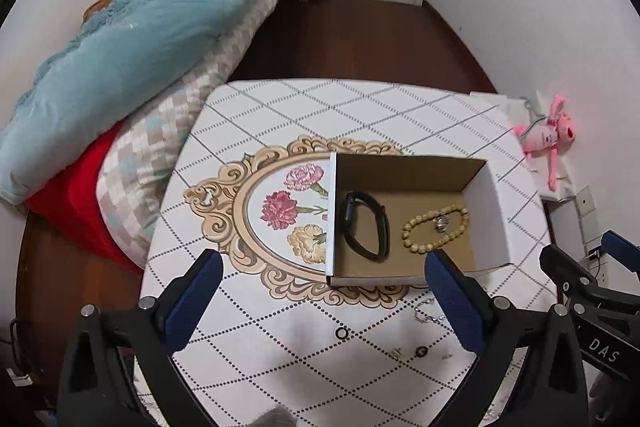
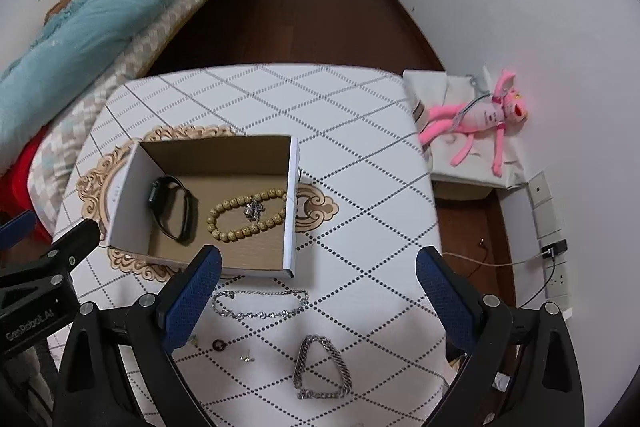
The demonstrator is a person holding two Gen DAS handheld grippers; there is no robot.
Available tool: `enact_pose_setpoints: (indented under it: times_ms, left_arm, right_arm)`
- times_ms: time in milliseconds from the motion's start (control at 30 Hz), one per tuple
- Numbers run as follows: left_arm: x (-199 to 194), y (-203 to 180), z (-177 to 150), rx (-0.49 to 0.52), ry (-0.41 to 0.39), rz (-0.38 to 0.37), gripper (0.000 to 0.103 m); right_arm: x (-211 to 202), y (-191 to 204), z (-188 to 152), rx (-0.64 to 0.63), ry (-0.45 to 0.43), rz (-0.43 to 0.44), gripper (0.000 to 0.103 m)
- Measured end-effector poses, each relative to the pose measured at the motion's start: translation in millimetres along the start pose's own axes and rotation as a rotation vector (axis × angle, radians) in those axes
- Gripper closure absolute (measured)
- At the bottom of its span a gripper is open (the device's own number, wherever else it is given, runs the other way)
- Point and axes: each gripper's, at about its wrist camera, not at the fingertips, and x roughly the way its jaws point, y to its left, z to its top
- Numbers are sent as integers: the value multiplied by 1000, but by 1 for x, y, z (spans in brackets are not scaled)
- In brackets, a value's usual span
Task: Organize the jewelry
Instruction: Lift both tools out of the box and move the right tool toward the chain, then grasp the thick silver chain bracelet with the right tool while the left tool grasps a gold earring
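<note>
An open cardboard box (image 1: 496, 199) (image 2: 294, 203) stands on the patterned table. Inside lie a black wristband (image 1: 366, 227) (image 2: 174, 207), a tan bead bracelet (image 1: 434, 229) (image 2: 244, 215) and a small silver piece (image 2: 253, 211). In front of the box lie a thin silver chain (image 2: 260, 307), a heavy silver chain bracelet (image 2: 322, 367), a dark ring (image 1: 341, 333) (image 2: 219, 345) and small earrings (image 2: 247, 358). My left gripper (image 1: 320, 303) is open and empty, just before the box. My right gripper (image 2: 318, 295) is open and empty above the chains.
The table (image 2: 360, 147) stands beside a bed with a blue quilt (image 1: 120, 47). A pink plush toy (image 2: 480, 119) lies on a white box at the right by the wall. Wall sockets with a cable (image 2: 552, 251) are at the right.
</note>
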Motion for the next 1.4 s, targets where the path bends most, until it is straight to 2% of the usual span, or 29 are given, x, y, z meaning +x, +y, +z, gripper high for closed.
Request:
enact_pose_setpoints:
  times_ms: [433, 633, 767, 967, 1033, 1133, 1200, 1267, 1367, 1400]
  left_arm:
    - [-63, 2, -7, -4, -74, -55, 0]
    - [-64, 3, -17, -20, -77, -24, 0]
    - [-38, 6, -34, -22, -25, -5, 0]
    - [15, 23, -74, -34, 107, 23, 0]
    - [26, 27, -85, -36, 135, 34, 0]
    - [45, 33, -102, -27, 176, 53, 0]
    - [52, 35, -109, -23, 191, 57, 0]
    - [59, 35, -114, -21, 204, 51, 0]
    - [65, 32, -116, -18, 211, 30, 1]
    - [65, 30, -116, -13, 212, 22, 1]
  right_arm:
    - [-79, -6, -11, 50, -140, 44, 4]
    - [-94, -11, -20, 86, -143, 76, 4]
    - [-70, -19, -35, 110, -67, 57, 4]
    - [10, -42, -83, 198, 137, 52, 4]
    - [37, -48, -103, 221, 200, 43, 7]
    - [65, -51, -124, 234, 264, 29, 19]
    - [75, -51, -133, 233, 282, 21, 29]
    - [76, -47, -136, 214, 259, 2, 33]
    - [77, -34, -137, 178, 233, -25, 34]
    - [76, -32, -137, 170, 222, -27, 39]
